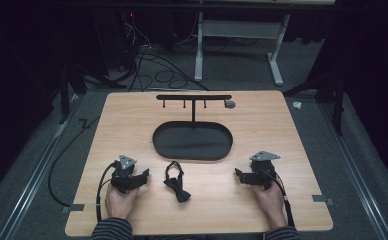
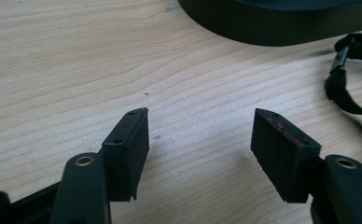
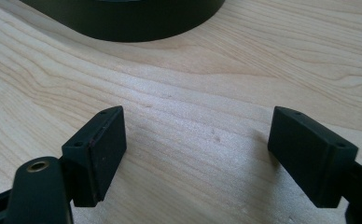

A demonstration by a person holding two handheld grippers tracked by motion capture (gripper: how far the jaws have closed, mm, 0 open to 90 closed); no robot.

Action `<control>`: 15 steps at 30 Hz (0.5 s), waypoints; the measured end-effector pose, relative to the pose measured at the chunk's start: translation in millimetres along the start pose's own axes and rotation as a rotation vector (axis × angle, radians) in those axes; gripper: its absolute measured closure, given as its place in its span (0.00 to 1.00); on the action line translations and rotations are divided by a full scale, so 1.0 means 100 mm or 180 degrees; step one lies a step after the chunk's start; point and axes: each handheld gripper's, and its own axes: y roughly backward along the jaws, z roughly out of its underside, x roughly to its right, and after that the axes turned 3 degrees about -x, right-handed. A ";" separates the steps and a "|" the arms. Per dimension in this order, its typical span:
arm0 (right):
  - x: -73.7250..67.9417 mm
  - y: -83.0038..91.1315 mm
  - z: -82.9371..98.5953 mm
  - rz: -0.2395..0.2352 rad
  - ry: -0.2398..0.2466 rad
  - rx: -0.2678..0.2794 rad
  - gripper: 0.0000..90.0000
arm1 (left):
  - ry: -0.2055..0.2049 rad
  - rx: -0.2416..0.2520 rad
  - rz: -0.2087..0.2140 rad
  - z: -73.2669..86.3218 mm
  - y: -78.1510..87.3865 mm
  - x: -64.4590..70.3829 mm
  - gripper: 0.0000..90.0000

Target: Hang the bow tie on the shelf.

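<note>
A black bow tie [image 1: 174, 181] with its strap lies on the wooden table [image 1: 132, 120] between my two grippers; its strap [image 2: 347, 86] shows at the right edge of the left gripper view. Behind it stands a black oval tray [image 1: 192, 142] with an upright post and a hook bar [image 1: 194, 97] across the top. My left gripper [image 1: 143, 176] rests on the table left of the bow tie, open, with nothing between its jaws [image 2: 200, 135]. My right gripper [image 1: 239, 175] rests to the right, open and empty [image 3: 195, 140].
The tray's dark wall [image 2: 281, 23] lies ahead of the left gripper, and its wall [image 3: 123, 18] ahead of the right gripper too. A small grey round piece [image 1: 230, 104] sits by the bar's right end. Cables [image 1: 152, 70] and a desk frame [image 1: 239, 45] stand on the floor beyond the table.
</note>
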 end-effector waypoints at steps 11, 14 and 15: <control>0.00 0.00 0.00 -0.0002 0.0001 0.0001 0.23 | -0.0163 -0.0046 0.0215 -0.11 0.04 0.14 0.47; 0.00 0.00 0.00 -0.0002 0.0001 0.0001 0.23 | -0.0228 -0.0048 0.0246 -0.15 0.05 0.19 0.49; 0.00 0.00 0.00 -0.0002 0.0002 0.0000 0.23 | -0.0231 -0.0042 0.0263 -0.16 0.06 0.20 0.49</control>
